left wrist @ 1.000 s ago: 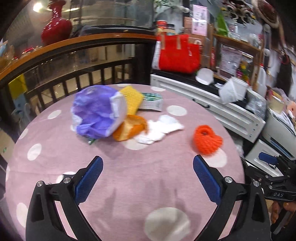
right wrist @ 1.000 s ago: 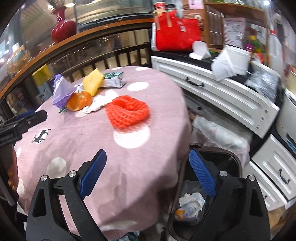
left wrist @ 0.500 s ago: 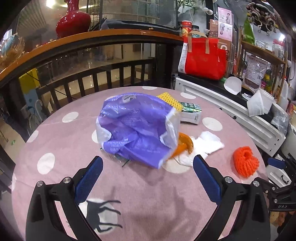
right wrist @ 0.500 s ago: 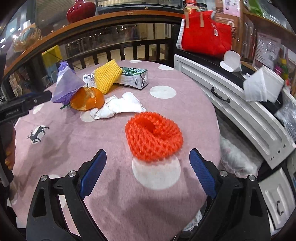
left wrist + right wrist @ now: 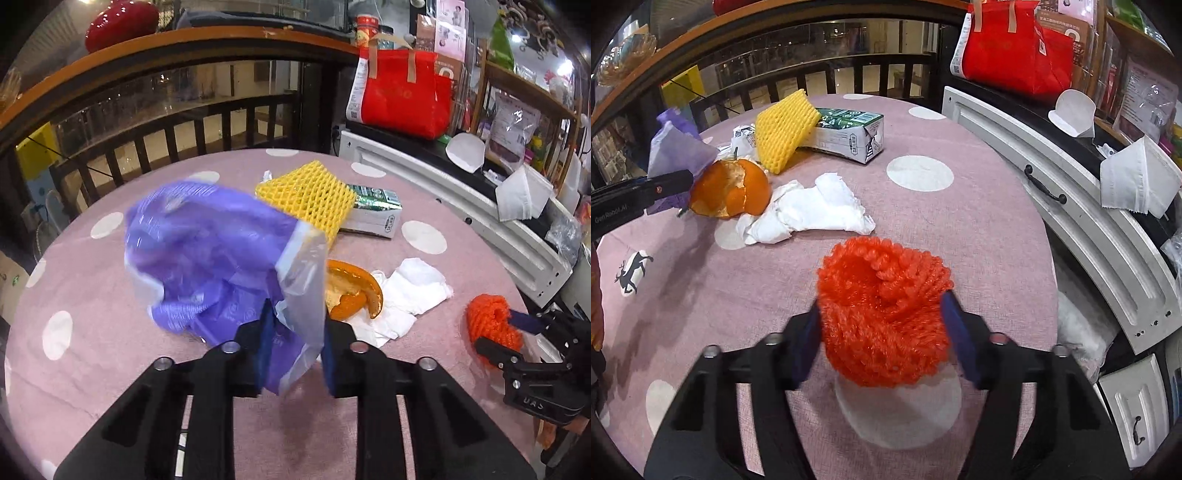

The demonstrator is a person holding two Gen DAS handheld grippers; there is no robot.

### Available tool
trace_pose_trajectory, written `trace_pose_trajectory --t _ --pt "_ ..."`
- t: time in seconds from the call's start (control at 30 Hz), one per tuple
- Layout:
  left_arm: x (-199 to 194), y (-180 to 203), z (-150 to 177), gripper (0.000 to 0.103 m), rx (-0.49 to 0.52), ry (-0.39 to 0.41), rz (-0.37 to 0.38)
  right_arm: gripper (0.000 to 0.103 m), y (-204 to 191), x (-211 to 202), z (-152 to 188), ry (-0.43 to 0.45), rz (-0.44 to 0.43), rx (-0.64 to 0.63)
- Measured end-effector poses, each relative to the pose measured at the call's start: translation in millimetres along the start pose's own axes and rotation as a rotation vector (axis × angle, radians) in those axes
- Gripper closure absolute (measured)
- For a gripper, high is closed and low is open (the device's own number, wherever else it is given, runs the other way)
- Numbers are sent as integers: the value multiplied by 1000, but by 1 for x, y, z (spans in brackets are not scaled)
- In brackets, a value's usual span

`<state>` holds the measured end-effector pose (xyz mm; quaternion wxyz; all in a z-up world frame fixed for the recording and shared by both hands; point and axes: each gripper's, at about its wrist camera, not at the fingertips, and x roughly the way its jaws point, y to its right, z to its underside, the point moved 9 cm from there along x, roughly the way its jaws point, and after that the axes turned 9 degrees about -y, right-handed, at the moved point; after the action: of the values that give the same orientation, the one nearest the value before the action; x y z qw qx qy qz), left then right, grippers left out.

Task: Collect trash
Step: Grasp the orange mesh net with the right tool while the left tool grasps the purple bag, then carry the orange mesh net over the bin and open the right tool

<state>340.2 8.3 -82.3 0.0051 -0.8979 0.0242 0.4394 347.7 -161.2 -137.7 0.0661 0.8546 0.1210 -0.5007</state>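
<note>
A round desk (image 5: 960,236) under a pink cloth with white dots fills both views, dark railing behind and white drawers off to the side. The left tool (image 5: 293,354) has just been closing, and its blue pads are now pinched on the near corner of the purple plastic bag (image 5: 207,258), whose crumpled bulk bulges ahead of the fingers, likely gripped there because the thin edge is easiest to catch. The right tool (image 5: 881,332) has just been closing too, and the orange foam net (image 5: 882,310) sits squarely between its pads, which press its soft sides. Both grabs look meant to clear two pieces at once. Waiting beyond are the orange peel (image 5: 733,192), touching a crumpled white tissue (image 5: 812,210), with the yellow foam net (image 5: 783,129) leaning on a green-and-white carton (image 5: 849,138) at the far side.
</note>
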Motion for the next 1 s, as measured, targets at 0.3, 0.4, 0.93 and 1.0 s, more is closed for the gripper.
trace_pose_trajectory --t 0.3,0.4,0.93,1.0 --pt "-40 -1 4 88 -4 111 -8 83 8 -23 7 67 -25 54" --pt "-55 4 6 88 3 144 5 83 9 -36 13 93 -27 63" --pt "-118 88 28 88 91 240 192 83 60 -111 83 188 15 205" --pt "-123 103 31 88 111 244 215 83 72 -115 95 185 28 234"
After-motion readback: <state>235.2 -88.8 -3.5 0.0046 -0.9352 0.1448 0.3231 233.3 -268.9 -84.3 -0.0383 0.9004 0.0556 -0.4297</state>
